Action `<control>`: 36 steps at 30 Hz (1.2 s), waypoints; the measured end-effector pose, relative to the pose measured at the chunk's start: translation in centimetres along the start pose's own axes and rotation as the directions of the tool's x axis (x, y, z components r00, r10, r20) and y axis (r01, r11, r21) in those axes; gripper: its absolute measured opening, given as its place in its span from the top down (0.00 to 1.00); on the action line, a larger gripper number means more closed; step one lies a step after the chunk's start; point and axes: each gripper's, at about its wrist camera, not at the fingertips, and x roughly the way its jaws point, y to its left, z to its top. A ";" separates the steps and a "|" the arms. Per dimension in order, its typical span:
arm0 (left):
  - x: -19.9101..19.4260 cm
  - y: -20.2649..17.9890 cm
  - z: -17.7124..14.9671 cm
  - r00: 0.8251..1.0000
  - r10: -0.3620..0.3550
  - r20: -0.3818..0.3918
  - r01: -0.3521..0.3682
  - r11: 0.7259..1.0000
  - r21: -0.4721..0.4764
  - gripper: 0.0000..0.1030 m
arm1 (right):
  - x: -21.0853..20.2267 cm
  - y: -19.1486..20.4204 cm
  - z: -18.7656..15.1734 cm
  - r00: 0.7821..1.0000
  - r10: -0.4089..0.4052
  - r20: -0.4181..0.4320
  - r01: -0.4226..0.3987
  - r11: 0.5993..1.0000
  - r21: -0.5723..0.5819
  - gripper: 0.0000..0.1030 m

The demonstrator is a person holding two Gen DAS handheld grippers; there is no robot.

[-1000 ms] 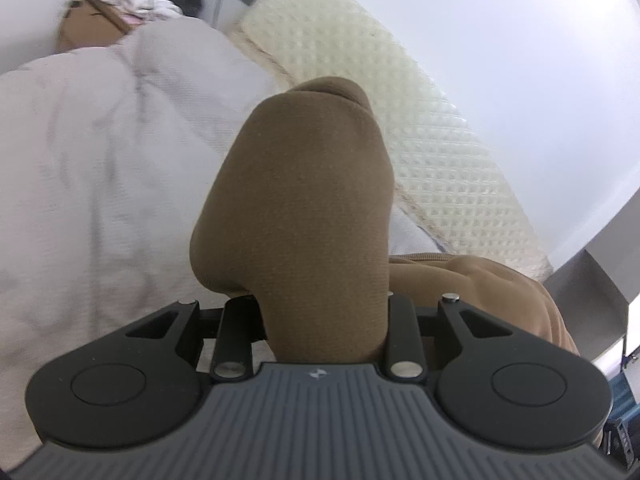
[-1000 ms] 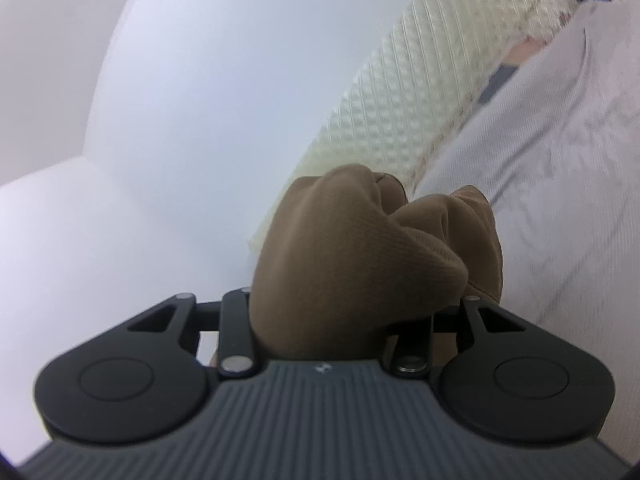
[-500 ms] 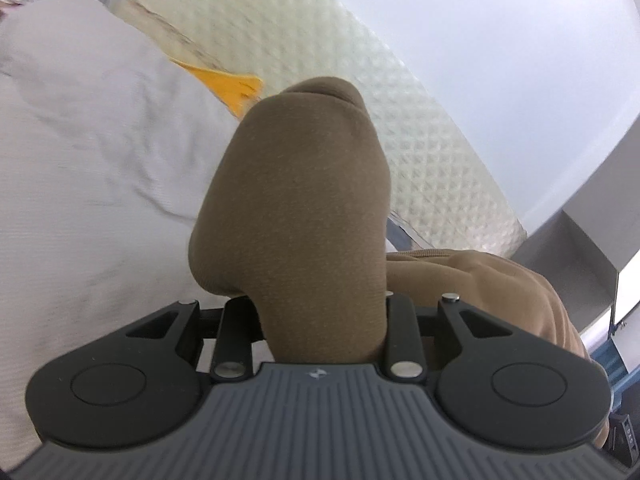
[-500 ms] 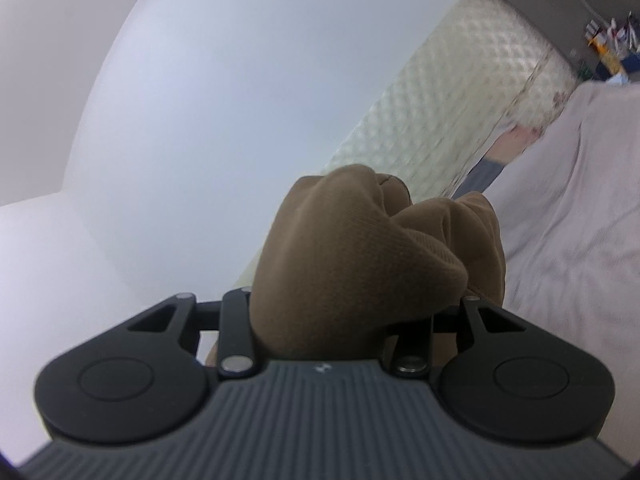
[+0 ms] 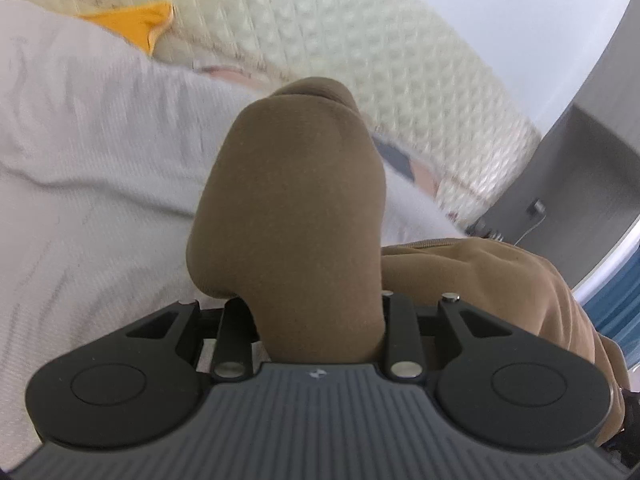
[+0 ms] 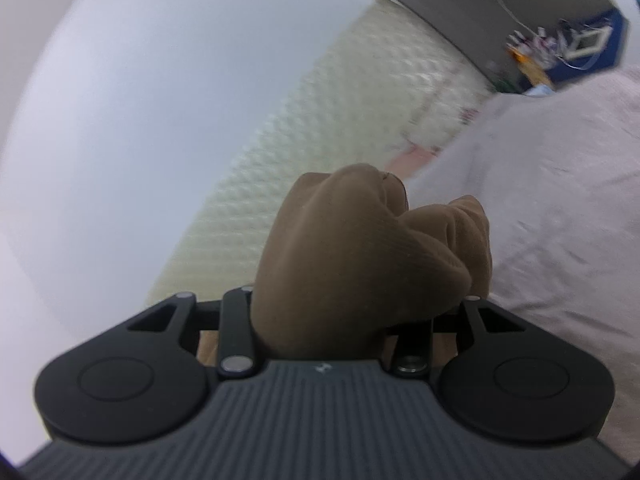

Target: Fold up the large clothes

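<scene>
The left gripper (image 5: 316,300) is clamped on a thick fold of the brown garment (image 5: 292,216). The cloth bulges up between the jaws and hides the fingertips. More of the same garment trails off to the right of the gripper, where a seam edge is visible. Below and to the left lies a pale bedspread (image 5: 92,152), wrinkled. Behind it stands a cream quilted mattress (image 5: 328,40) leaning along the white wall (image 5: 520,20). An orange cloth (image 5: 140,24) shows at the top left, between bedspread and mattress.

The right gripper (image 6: 340,308) is likewise clamped on a bunched wad of the brown garment (image 6: 352,256), which fills the gap between the jaws and folds over toward the right side. The quilted mattress (image 6: 312,152) and the bedspread (image 6: 560,208) appear behind it. The background is blurred; the clutter at the top right is possibly a shelf of small items.
</scene>
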 end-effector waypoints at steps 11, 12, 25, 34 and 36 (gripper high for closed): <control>1.8 3.9 -5.9 1.000 0.002 -0.019 0.001 0.989 0.151 0.67 | -3.5 -6.0 -6.1 0.997 -0.070 0.018 0.068 0.993 0.095 0.56; 1.8 4.1 -6.3 1.000 0.001 -0.017 0.002 0.988 0.154 0.67 | -3.7 -6.2 -6.4 0.997 -0.078 0.014 0.076 0.992 0.100 0.55; 0.6 7.4 -11.1 1.000 -0.006 0.000 0.006 0.989 0.147 0.54 | -5.8 -12.2 -10.6 0.995 -0.101 -0.002 0.097 0.954 0.285 0.38; -0.9 7.8 -9.7 0.994 0.019 -0.110 -0.015 0.999 0.041 0.37 | -6.9 -10.8 -9.7 0.978 -0.198 -0.064 0.208 0.911 0.356 0.30; -1.8 7.6 -9.5 0.991 0.034 -0.126 -0.028 0.998 0.053 0.33 | -7.8 -10.3 -9.6 0.967 -0.240 -0.084 0.254 0.896 0.365 0.29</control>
